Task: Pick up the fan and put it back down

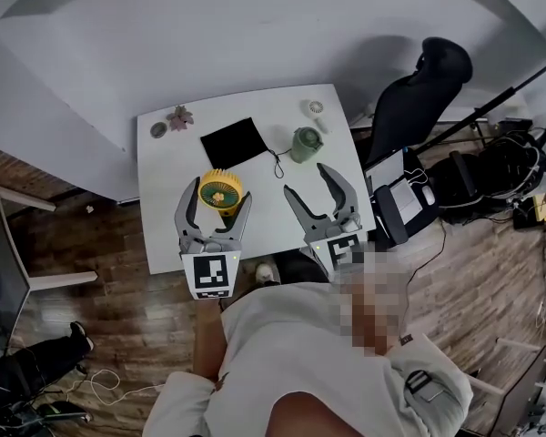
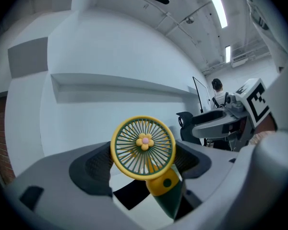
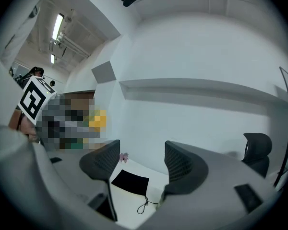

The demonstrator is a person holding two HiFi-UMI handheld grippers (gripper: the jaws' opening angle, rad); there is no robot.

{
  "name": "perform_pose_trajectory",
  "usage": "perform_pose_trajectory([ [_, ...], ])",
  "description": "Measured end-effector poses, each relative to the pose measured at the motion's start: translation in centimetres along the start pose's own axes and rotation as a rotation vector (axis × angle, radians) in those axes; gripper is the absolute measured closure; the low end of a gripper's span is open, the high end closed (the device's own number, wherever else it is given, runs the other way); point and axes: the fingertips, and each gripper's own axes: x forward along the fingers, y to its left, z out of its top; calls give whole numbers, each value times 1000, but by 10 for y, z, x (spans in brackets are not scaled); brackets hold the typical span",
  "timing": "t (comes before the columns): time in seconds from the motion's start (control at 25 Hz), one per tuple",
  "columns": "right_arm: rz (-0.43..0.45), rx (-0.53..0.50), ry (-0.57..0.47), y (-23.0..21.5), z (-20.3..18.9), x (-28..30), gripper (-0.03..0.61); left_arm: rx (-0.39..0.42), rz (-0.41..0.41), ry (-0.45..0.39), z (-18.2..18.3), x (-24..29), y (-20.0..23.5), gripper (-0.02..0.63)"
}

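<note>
Noted fan (image 2: 143, 147) pinched by its round rim in left gripper (image 1: 219, 192), right gripper (image 1: 307, 180) spread and empty; liable to swivel or drop onto table (image 1: 164, 235) should squeeze slacken

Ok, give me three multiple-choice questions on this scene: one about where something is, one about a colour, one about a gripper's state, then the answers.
1. Where does the black pouch lie?
A) on the white table
B) on the floor
C) on the office chair

2. What colour is the rim of the fan?
A) red
B) yellow
C) blue

3. How is the right gripper?
A) shut on a cup
B) shut on a cable
C) open, with nothing between its jaws

Answers:
1 A: the head view shows it flat on the tabletop.
2 B: the left gripper view shows a yellow ring round green spokes.
3 C: its own view shows the jaws apart, with only the table beyond them.
</note>
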Motion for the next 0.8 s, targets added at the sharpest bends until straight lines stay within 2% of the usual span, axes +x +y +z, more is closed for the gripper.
perform_pose_trajectory([
  [0.16,-10,-2,-51,1,20,0,285,11,-1,-35,14,-3,3,229],
  [0.36,-11,-6,-59,0,25,2,285,12,-2,-44,18,0,5,230],
  [0.8,13,7,7,-16,-4,18,286,-20,-29,27,-9,34,-5,229],
])
